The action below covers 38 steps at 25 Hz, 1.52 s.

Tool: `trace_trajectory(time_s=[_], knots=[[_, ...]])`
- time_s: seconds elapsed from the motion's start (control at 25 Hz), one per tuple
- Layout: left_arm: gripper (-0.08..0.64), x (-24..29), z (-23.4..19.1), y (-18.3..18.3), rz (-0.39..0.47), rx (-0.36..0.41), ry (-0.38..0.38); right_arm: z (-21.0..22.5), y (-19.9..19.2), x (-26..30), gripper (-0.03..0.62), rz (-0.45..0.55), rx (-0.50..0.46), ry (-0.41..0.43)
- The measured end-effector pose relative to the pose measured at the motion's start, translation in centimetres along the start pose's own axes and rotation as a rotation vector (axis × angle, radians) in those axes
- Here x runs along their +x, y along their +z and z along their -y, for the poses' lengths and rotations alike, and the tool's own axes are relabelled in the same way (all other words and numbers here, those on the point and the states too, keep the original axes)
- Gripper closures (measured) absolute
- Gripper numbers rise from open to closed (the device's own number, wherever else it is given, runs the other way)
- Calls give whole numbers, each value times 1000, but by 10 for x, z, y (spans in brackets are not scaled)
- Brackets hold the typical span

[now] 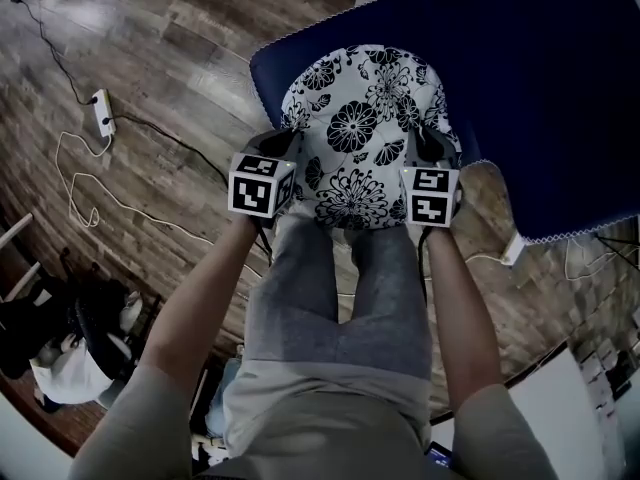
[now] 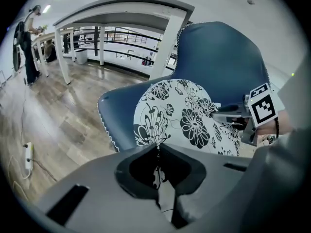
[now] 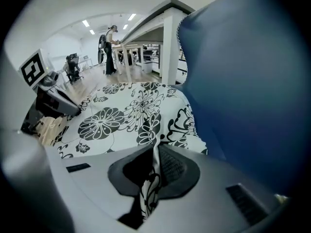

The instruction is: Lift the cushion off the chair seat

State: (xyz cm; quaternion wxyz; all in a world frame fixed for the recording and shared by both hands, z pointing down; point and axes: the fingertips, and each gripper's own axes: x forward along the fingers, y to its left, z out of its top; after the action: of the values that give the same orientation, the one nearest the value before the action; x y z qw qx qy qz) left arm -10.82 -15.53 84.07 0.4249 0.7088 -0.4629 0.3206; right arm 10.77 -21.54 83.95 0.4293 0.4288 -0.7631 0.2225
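The person's legs [image 1: 340, 298] stand just short of the chair [image 1: 560, 88], with both arms reaching forward and down. The left tongs [image 1: 284, 146] are pressed together on a fold of the cushion [image 1: 365, 133] at its near left edge. In the left gripper view the flowered cloth runs down between the closed pads of the left tongs [image 2: 157, 152]. The right tongs [image 1: 430, 148] pinch the near right edge in the same way, and the right gripper view shows a pleat of cloth caught in the right tongs [image 3: 154, 152].

The cushion lies flat on the blue seat [image 1: 272, 73]. It stretches away from both tongs toward the chair back, with its width spanning the gap between them. Neither hand is nearer, since each holds one front side, so the lift probably calls for both to rise together and evenly. If they do not, the far edge may drag on the backrest or one thin pinch may slip.

Beyond the chair is wood floor [image 1: 150, 58], where a power strip [image 1: 102, 111] lies with its cord.
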Motion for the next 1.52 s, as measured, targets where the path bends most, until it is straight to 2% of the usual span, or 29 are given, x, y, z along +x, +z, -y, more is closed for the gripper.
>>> trace_trajectory(time_s=[0.12,0.24,0.36,0.52,0.6,0.76,0.88,1.04,1.12,1.16,1.2,1.24,1.32,1.36,1.4,1.44,1.52], knots=[[541,-11,9,11,19,-17,-16,4,7,-13,572,14,60,-21],[541,-40,26,27,68,23,-43,1,27,-44,572,59,85,-20],[541,-78,42,45,131,48,-58,-12,58,-85,572,142,57,-4],[541,-121,57,68,211,14,-91,-20,101,-138,572,263,-39,3],[541,-144,55,81,258,-3,-84,-18,123,-159,572,332,-53,7],[541,-204,50,135,371,0,-71,-6,185,-208,571,442,-64,-2],[541,-258,59,172,448,45,-60,-5,222,-254,572,522,-71,-18],[541,-393,102,251,567,76,-91,-11,327,-400,571,667,-213,-115],[541,-415,113,280,631,112,-98,-2,357,-430,571,748,-234,-146],[541,-396,111,284,648,135,-93,8,354,-415,571,772,-228,-151],[541,-358,104,271,624,144,-82,15,332,-380,571,762,-200,-133],[541,-311,94,232,533,121,-65,13,286,-331,571,696,-135,-78],[541,-227,80,105,186,-24,-22,-20,150,-230,571,417,85,124],[541,-185,73,57,40,-98,-4,-30,94,-181,571,287,175,211],[541,-141,65,30,-42,-147,9,-27,57,-132,571,201,222,264],[541,-100,57,18,-76,-177,19,-19,34,-90,571,153,230,292],[541,-51,45,9,-80,-210,32,-6,15,-40,571,121,197,311]])
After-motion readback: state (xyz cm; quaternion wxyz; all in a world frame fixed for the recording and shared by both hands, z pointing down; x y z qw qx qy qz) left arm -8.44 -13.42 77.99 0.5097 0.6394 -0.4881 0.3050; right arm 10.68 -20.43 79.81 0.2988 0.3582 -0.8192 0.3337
